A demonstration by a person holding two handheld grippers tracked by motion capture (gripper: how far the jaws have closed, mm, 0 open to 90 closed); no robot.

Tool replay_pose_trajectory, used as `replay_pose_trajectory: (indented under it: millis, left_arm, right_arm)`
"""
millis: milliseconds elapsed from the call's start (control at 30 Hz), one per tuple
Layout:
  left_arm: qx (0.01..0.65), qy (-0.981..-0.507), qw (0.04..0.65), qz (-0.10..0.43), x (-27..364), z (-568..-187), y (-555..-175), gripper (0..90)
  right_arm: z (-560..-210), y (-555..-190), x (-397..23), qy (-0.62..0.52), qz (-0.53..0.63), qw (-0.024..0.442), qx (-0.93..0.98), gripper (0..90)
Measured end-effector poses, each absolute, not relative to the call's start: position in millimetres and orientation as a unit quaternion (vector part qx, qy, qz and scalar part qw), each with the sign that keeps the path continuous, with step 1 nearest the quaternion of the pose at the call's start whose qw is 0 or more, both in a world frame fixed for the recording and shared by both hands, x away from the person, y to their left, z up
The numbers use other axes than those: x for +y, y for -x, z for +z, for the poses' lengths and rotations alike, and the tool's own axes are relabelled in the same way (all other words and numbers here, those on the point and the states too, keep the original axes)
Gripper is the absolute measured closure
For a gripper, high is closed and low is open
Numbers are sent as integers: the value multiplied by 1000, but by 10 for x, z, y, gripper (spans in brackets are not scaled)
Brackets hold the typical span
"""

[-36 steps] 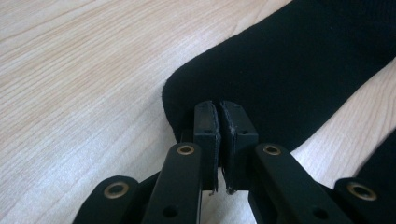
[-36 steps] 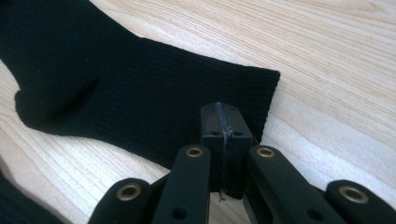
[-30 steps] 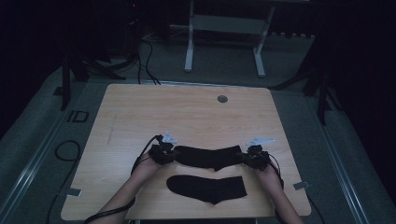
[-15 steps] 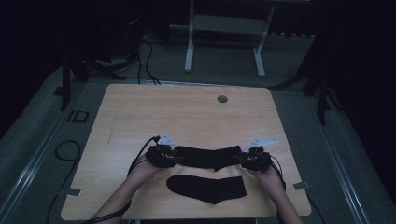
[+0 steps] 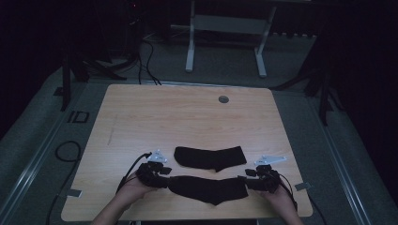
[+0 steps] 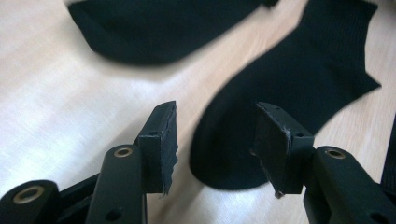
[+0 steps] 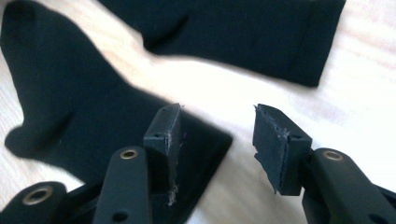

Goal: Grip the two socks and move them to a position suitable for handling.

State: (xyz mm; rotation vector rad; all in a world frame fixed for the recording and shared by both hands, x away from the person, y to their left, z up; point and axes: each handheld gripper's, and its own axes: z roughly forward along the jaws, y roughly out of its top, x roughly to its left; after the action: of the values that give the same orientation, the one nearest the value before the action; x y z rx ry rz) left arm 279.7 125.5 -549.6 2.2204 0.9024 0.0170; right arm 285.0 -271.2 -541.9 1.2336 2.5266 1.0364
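Two black socks lie on the wooden table [image 5: 187, 117]. The far sock [image 5: 210, 157] lies flat, apart from both grippers. The near sock [image 5: 209, 189] stretches between my grippers. My left gripper [image 5: 163, 180] is at its left end and my right gripper [image 5: 247, 183] at its right end. In the left gripper view the open gripper [image 6: 217, 144] faces the near sock's rounded end [image 6: 299, 84], which lies on the table between the pads, untouched; the far sock [image 6: 154, 28] is beyond. In the right gripper view the open gripper [image 7: 217, 149] stands over the near sock's corner [image 7: 70, 102], far sock [image 7: 243, 32] behind. Both jaws have just been opening.
A round grommet [image 5: 223, 99] sits near the table's far edge. My hands are close to the table's front edge. A white desk frame [image 5: 225, 37] stands on the floor beyond, and cables [image 5: 65, 152] lie on the floor at the left.
Both grippers let go of the far sock's ends, opened, and drew back toward the front edge to the ends of the near sock. The far sock stays flat where it was.
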Motion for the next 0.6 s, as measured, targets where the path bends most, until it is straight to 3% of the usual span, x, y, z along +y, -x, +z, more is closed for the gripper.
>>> replay_pose_trajectory:
  millis: [167, 300, 467, 600]
  left_arm:
    - [354, -864, 357, 6, 1235, -5587, -2753, 524]
    - [352, -866, 356, 15, 1226, -5592, -2744, 583]
    - [343, -871, 350, 26, 1189, -5597, -2720, 741]
    - [340, -874, 345, 31, 1159, -5599, -2695, 852]
  right_arm:
    - [-5512, -2778, -2651, -398, 320, 81, 856, 525]
    - [-5504, -2765, -2597, -386, 306, 99, 864, 621]
    - [-5510, -2733, -2552, -364, 304, 107, 874, 791]
    - [-5515, -2717, -2539, -360, 307, 109, 874, 823]
